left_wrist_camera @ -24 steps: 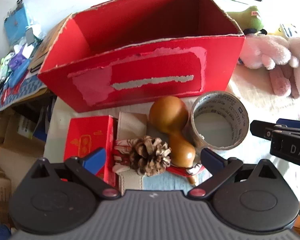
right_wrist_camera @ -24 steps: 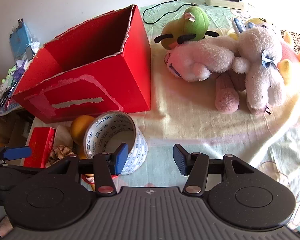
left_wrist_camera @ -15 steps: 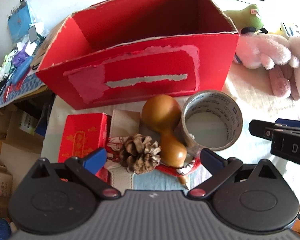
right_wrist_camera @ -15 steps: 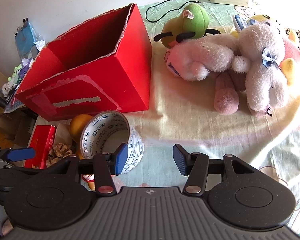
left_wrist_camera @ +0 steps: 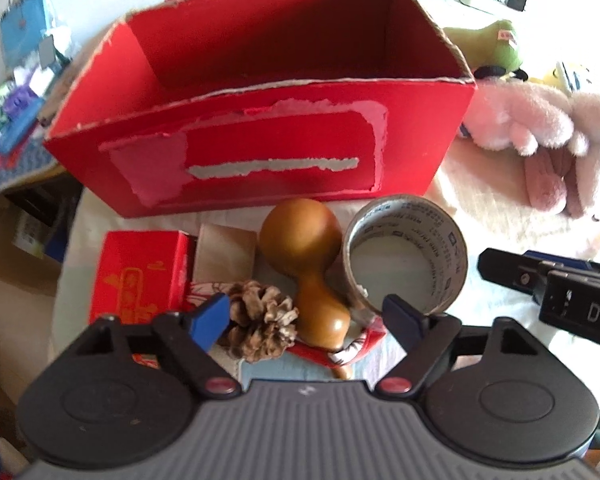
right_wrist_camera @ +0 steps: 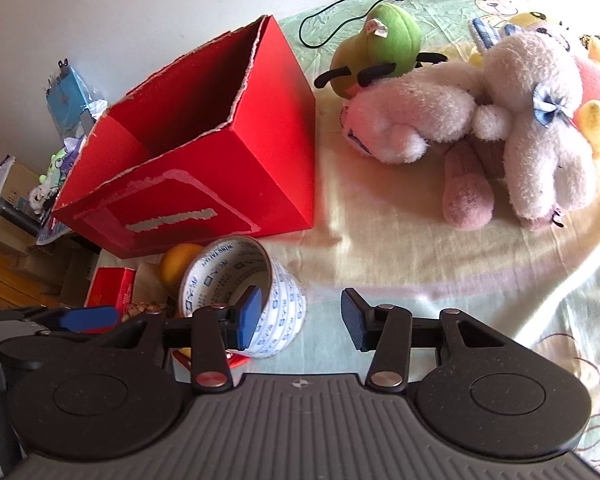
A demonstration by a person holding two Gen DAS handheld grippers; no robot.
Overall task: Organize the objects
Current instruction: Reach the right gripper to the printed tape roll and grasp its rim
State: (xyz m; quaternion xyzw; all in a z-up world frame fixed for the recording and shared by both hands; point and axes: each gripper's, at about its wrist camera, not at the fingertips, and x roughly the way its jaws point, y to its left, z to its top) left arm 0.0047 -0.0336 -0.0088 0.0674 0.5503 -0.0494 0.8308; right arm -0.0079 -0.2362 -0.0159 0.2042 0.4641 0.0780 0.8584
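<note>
With its jaws spread wide and gripping nothing, the left gripper (left_wrist_camera: 304, 316) hangs over the pine cone (left_wrist_camera: 260, 330) and brown gourd (left_wrist_camera: 308, 264), near the red box (left_wrist_camera: 260, 128), while the right gripper (right_wrist_camera: 300, 318) stands open beside the tape roll (right_wrist_camera: 236, 292).

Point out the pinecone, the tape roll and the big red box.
pinecone (left_wrist_camera: 262, 326), left wrist view, on its scales.
tape roll (right_wrist_camera: 284, 312), right wrist view, on its printed outer wall.
big red box (left_wrist_camera: 260, 152), left wrist view, on its front wall.

Tape roll (right_wrist_camera: 246, 300) (on its side) beside red box (right_wrist_camera: 204, 152)
</note>
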